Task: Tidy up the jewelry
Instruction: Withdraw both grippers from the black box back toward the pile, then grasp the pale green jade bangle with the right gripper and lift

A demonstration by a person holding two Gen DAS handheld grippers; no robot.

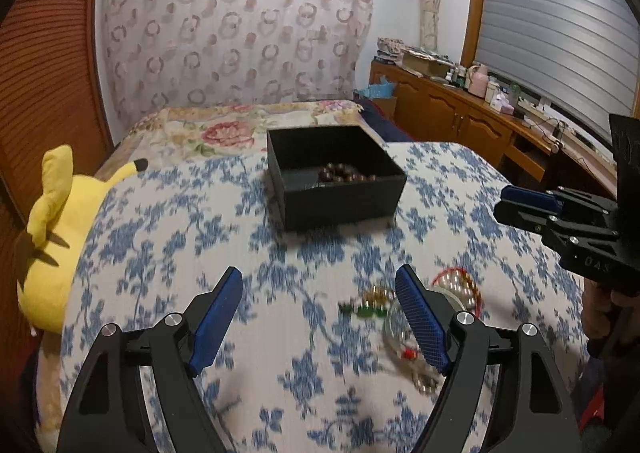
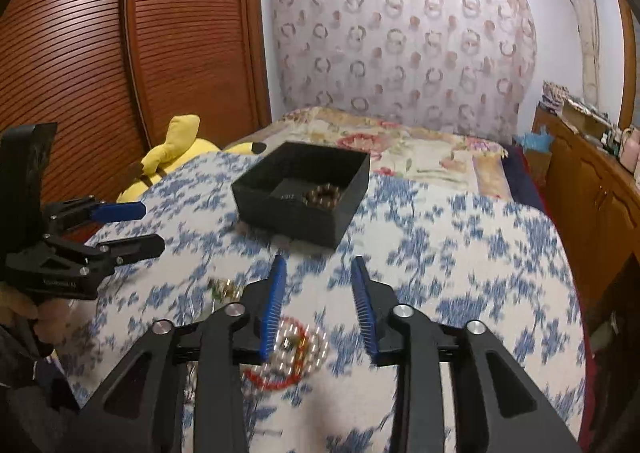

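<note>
A black open box [image 1: 340,197] sits on the bed and holds a brown bead bracelet [image 1: 344,174]; the box [image 2: 304,213] and bracelet [image 2: 325,195] also show in the right wrist view. Loose jewelry lies nearer: a green and gold piece [image 1: 366,303], a pearl and red string bracelet [image 1: 460,285] and a clear bangle with a red charm [image 1: 400,337]. My left gripper [image 1: 320,293] is open and empty, just left of the pile. My right gripper [image 2: 318,285] is open and empty above the pearl bracelet [image 2: 296,349]. The green and gold piece [image 2: 224,289] lies left of it.
The blue floral bedspread [image 1: 200,237] covers the bed. A yellow plush toy [image 1: 52,237] lies at its left edge beside a wooden louvred wardrobe [image 2: 120,53]. A wooden cabinet [image 1: 460,109] with clutter runs along the right under a shuttered window.
</note>
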